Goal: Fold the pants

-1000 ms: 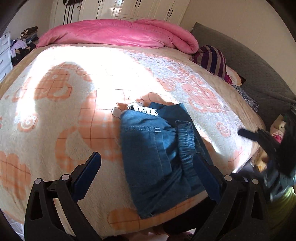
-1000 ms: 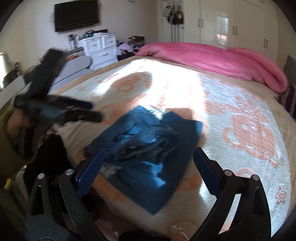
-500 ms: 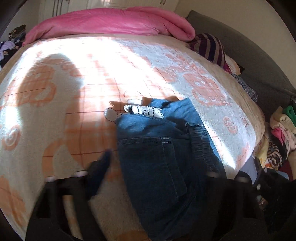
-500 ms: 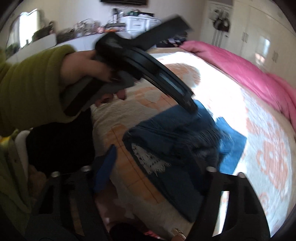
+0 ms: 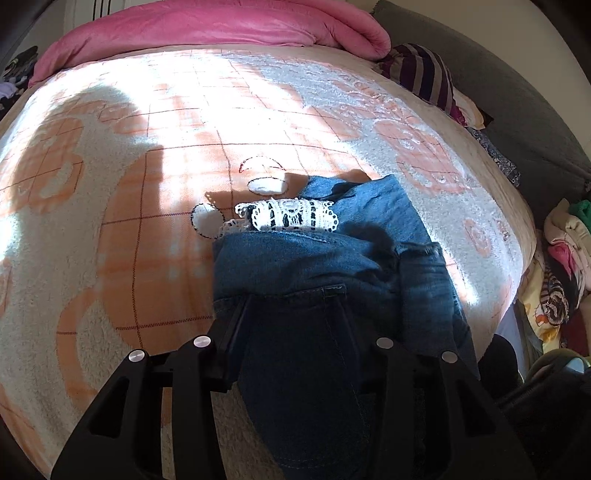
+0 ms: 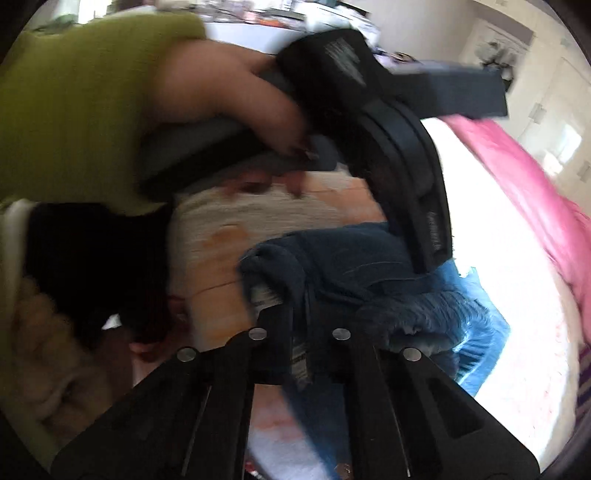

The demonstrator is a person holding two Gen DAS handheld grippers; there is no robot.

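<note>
Item 1, pants point(image 5: 310, 280): dark blue denim, folded into a thick bundle, lying near the foot edge of the bed point(image 5: 110, 206) on a cream and orange patterned blanket point(image 5: 155, 155). A back pocket faces up in the left wrist view. A white lace trim point(image 5: 291, 216) pokes out at the bundle's far edge. Part of the denim lies in direct sun, the rest in shadow.

Item 2, left gripper point(image 5: 295, 314): jaws drawn in to a narrow gap, pressed into the near part of the bundle, with denim filling the space between them; the grip is on the pants. In the right wrist view this same gripper point(image 6: 424, 236) comes down from above onto the top of the bundle, held by a hand point(image 6: 236, 110) in a green sleeve point(image 6: 81, 103).

Item 3, right gripper point(image 6: 299, 314): jaws nearly together, clamped on the bundle's near edge, with a fold of denim and a label strip between them. This view is motion blurred.

Item 4, surroundings: pink duvet point(image 5: 221, 29) heaped along the head of the bed; striped purple garment point(image 5: 424, 74) at the far right corner; grey sofa point(image 5: 517, 110) beside the bed; pile of mixed clothes point(image 5: 561, 266) at the right edge.
</note>
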